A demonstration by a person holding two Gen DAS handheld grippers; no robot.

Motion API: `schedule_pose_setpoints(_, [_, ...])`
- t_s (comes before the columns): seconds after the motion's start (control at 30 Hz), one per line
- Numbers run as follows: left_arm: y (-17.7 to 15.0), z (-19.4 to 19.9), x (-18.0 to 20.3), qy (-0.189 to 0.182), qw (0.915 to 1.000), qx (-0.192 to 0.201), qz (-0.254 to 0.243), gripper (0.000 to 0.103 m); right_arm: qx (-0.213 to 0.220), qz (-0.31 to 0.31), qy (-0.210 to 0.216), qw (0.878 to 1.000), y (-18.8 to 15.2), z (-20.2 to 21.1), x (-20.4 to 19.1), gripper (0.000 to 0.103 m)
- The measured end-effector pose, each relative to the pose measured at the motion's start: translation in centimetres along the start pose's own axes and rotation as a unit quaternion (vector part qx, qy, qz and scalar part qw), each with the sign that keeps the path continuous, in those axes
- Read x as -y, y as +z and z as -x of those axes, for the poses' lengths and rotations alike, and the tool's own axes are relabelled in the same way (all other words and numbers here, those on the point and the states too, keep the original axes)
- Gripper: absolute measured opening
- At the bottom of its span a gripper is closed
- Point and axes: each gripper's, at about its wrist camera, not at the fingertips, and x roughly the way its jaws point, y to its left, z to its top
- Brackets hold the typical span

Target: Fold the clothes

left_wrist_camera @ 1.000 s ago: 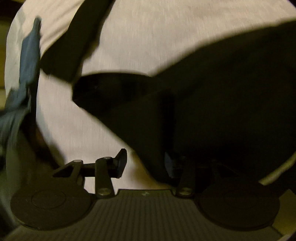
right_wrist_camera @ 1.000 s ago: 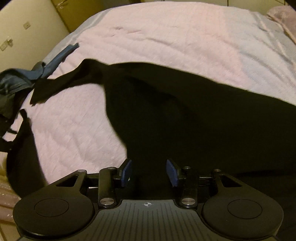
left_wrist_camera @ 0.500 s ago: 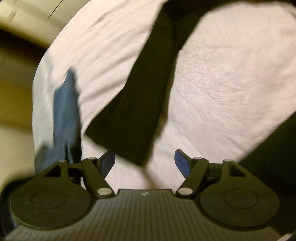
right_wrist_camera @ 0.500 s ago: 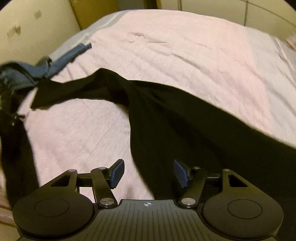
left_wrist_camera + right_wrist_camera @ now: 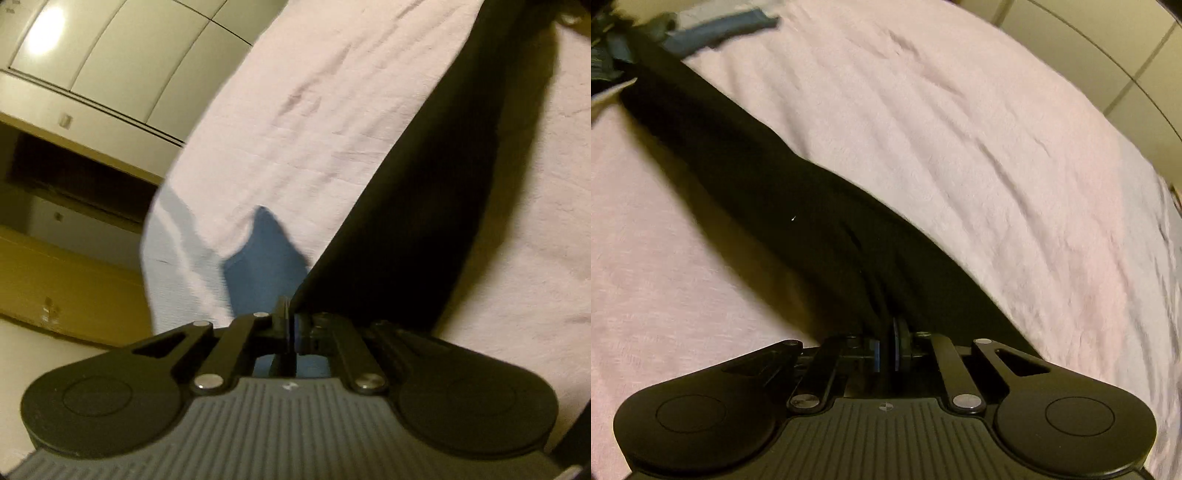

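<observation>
1. The left gripper (image 5: pixel 290 325), low in the middle of its own view, has its jaws pressed together on an edge of the black garment (image 5: pixel 436 192).
2. The right gripper (image 5: pixel 888 349), low in the middle of its view, is likewise clamped tight on the black garment (image 5: pixel 783 192), with bunched cloth rising between its pads.
3. In the left view the garment runs as a dark band from the jaws up to the upper right corner, casting a shadow on the bed (image 5: pixel 303 122) along its right side.
4. In the right view the garment stretches from the jaws diagonally to the upper left, taut and narrow, over the pink bed (image 5: pixel 979 140).
5. Just beyond the left jaws, a blue cloth (image 5: pixel 266 266) lies at the bed's edge, beside the black band.
6. In the right view, blue cloth (image 5: pixel 720 31) lies at the upper left of the frame, near the garment's far end; what else is piled there is too blurred to tell.
7. Farthest in the left view, upper left, stand pale cabinet doors (image 5: pixel 122 55) with a bright reflection.
</observation>
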Motion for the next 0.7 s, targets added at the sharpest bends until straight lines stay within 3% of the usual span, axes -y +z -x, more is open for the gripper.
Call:
schedule_pose_setpoints(0.1, [-0.6, 0.0, 1.4, -0.055, 0.9962, -0.053, -0.042, 0.007, -0.006, 0.039, 0.013, 0.999, -1.1, 1.4, -2.6, 0.006])
schedule_pose_setpoints(0.2, [-1.5, 0.5, 4.0, -0.128, 0.9841, -0.102, -0.069, 0.011, -0.04, 0.083, 0.049, 0.995, -3.8, 1.2, -5.4, 0.009])
schedule_pose_setpoints(0.27, [-2.0, 1.4, 5.0, -0.167, 0.9774, -0.117, -0.057, 0.016, -0.056, 0.107, 0.064, 0.991, -5.3, 0.9, -6.6, 0.028])
schedule_pose_setpoints(0.37, [-2.2, 2.1, 3.8, -0.177, 0.9777, -0.112, -0.015, 0.046, -0.059, 0.089, 0.097, 0.99, -4.4, 1.7, -5.8, 0.05])
schedule_pose_setpoints(0.5, [-0.6, -1.3, 0.3, -0.173, 0.9762, -0.103, 0.08, 0.051, -0.048, 0.061, 0.143, 0.987, -2.8, 3.1, -4.2, 0.052])
schedule_pose_setpoints(0.57, [0.2, -3.8, 0.0, -0.176, 0.9758, -0.1, 0.083, 0.052, -0.024, 0.033, 0.16, 0.986, -1.4, 3.7, -2.4, 0.053])
schedule_pose_setpoints(0.7, [1.7, -8.9, -0.4, -0.184, 0.975, -0.092, 0.084, 0.052, -0.011, 0.0, 0.13, 0.992, 0.3, 1.7, 2.0, 0.057])
